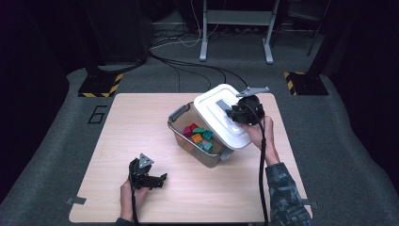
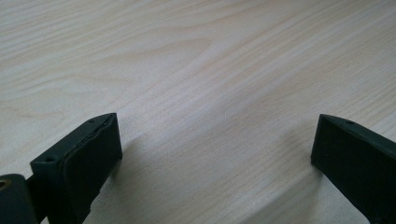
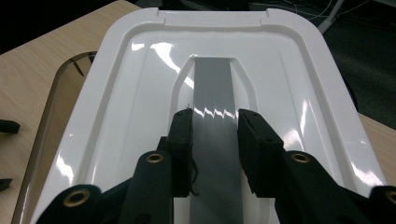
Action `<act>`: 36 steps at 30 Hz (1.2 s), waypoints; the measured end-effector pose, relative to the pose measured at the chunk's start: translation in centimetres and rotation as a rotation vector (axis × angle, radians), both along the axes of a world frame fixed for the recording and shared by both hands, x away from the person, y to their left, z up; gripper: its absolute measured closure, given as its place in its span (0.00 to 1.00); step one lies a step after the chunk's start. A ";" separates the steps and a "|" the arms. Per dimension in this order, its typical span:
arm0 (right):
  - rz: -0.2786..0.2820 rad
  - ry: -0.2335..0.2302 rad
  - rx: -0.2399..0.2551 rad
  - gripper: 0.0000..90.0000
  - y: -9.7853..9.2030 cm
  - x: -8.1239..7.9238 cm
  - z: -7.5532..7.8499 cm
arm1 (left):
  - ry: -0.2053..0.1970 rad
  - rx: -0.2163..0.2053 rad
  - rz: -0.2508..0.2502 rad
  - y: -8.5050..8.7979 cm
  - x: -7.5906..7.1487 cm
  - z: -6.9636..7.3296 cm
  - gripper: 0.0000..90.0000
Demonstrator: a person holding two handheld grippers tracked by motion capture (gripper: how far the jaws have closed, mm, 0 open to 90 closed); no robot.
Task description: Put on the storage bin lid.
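A clear plastic box (image 1: 178, 114) with grey latches stands on the wooden table (image 1: 136, 127) and holds several coloured blocks (image 1: 199, 134). A white lid (image 1: 214, 117) lies tilted over the box's right side, leaving the left part uncovered. My right gripper (image 1: 234, 113) is shut on the lid's grey handle (image 1: 221, 104). In the right gripper view the handle (image 3: 212, 84) runs between the two pads of my right gripper (image 3: 214, 122), on the white lid (image 3: 135, 98). My left gripper (image 1: 160, 180) rests near the table's front left, open, with nothing between its jaws (image 2: 215, 140).
Beyond the table lie a grey carpet, black cables (image 1: 188, 66) and the feet of a metal stand (image 1: 235, 47). Yellow-black striped bases (image 1: 99, 87) sit on the floor at the far left and far right. Bare wood (image 2: 187, 70) stretches in front of the left gripper.
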State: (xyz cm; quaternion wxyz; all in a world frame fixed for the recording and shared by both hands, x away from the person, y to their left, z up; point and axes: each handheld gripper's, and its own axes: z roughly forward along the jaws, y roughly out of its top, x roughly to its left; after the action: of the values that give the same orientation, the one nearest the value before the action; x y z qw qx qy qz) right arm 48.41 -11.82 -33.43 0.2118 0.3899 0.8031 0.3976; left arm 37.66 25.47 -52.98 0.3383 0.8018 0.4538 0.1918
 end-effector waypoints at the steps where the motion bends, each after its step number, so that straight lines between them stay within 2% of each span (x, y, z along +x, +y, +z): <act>1: 0.003 0.006 0.000 0.74 0.2 0.0 -0.1 | 0.003 0.007 -0.007 0.1 0.0 0.0 0.02; 2: 0.003 0.011 0.001 0.74 0.5 0.0 -0.1 | 0.004 0.015 -0.013 0.1 0.0 0.1 0.02; 3: 0.008 0.011 -0.002 0.74 0.7 0.0 -0.2 | -0.001 -0.002 0.002 0.0 0.0 0.0 0.02; 8: 0.024 0.023 0.001 0.74 1.8 0.2 -0.7 | 0.001 0.008 -0.006 0.1 0.0 0.0 0.02; 15: 0.049 0.037 -0.003 0.74 3.2 0.4 -1.4 | 0.000 -0.001 0.001 0.0 0.0 0.0 0.02; 18: 0.062 0.044 0.001 0.74 3.8 0.5 -1.8 | 0.005 0.014 -0.011 0.1 0.0 0.1 0.02; 21: 0.078 0.052 -0.004 0.74 4.5 0.7 -2.1 | 0.000 0.002 -0.002 0.0 0.0 0.0 0.02; 22: 0.083 0.054 -0.004 0.74 4.7 0.7 -2.2 | 0.005 0.014 -0.012 0.1 0.0 0.1 0.02; 25: 0.092 0.066 -0.008 0.74 5.3 0.9 -2.6 | -0.002 -0.003 0.002 0.0 0.0 0.0 0.02; 27: 0.098 0.068 -0.012 0.74 5.7 1.0 -2.8 | 0.001 0.011 -0.009 0.1 0.0 0.0 0.02; 28: 0.097 0.074 -0.008 0.74 5.8 1.0 -2.9 | 0.000 -0.002 0.001 0.0 0.0 0.0 0.02; 29: 0.102 0.077 -0.010 0.74 6.0 1.1 -2.9 | 0.004 0.007 -0.008 0.1 0.0 0.0 0.02; 31: 0.111 0.074 -0.014 0.74 6.2 1.2 -3.1 | -0.001 -0.008 0.007 -0.1 0.0 0.0 0.02; 32: 0.113 0.079 -0.016 0.74 6.4 1.2 -3.2 | -0.001 0.007 -0.004 0.0 0.0 0.0 0.02; 36: 0.125 0.090 -0.024 0.74 7.0 1.3 -3.6 | -0.002 0.003 -0.002 0.0 0.0 0.0 0.02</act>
State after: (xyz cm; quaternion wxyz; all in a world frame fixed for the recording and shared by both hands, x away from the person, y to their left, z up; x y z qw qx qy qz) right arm 49.70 -4.85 -37.08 0.1548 0.3540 0.8393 0.3824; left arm 37.67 25.49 -53.00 0.3379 0.8024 0.4525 0.1929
